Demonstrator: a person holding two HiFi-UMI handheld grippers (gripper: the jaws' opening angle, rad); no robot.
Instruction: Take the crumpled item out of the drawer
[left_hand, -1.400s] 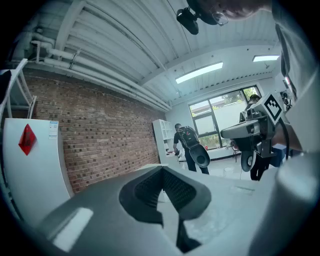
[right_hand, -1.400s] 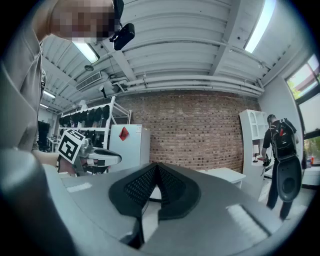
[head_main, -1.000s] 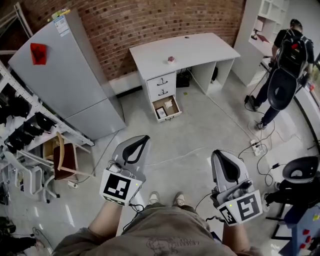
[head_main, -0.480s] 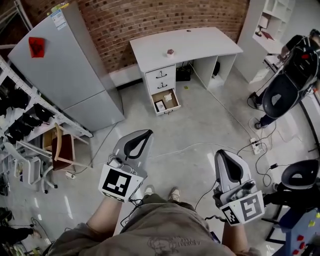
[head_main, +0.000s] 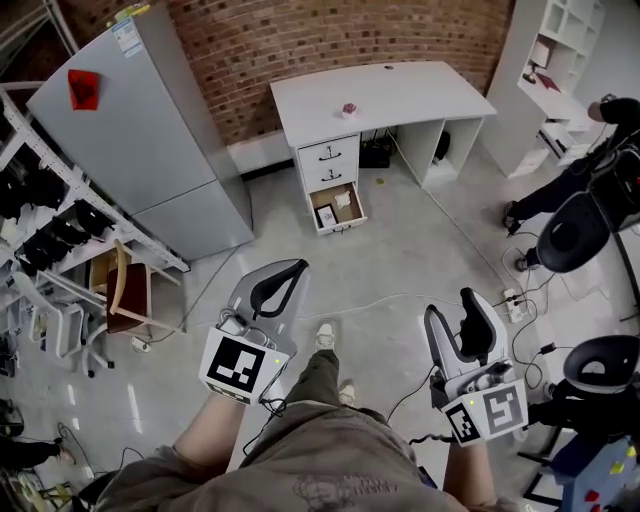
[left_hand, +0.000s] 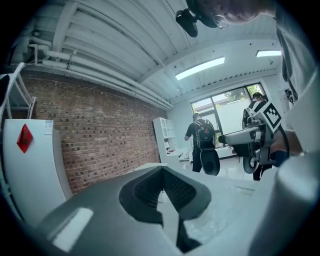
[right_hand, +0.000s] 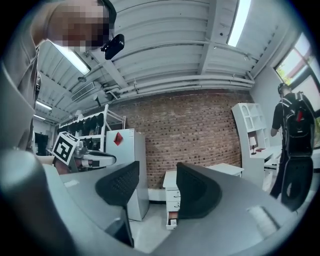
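Though far from drawer (head_main: 336, 211) — bare floor (head_main: 400, 250)

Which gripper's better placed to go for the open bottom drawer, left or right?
Right, probably. On the right gripper the fingers have just been opening and stand apart, empty; on the left gripper they are together. Both are far from the drawer.

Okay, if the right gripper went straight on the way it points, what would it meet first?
Probably the white drawer stack: it sits between the empty jaws of the right gripper, which have just been opening. Only bare floor shows before it, though depth is unclear.
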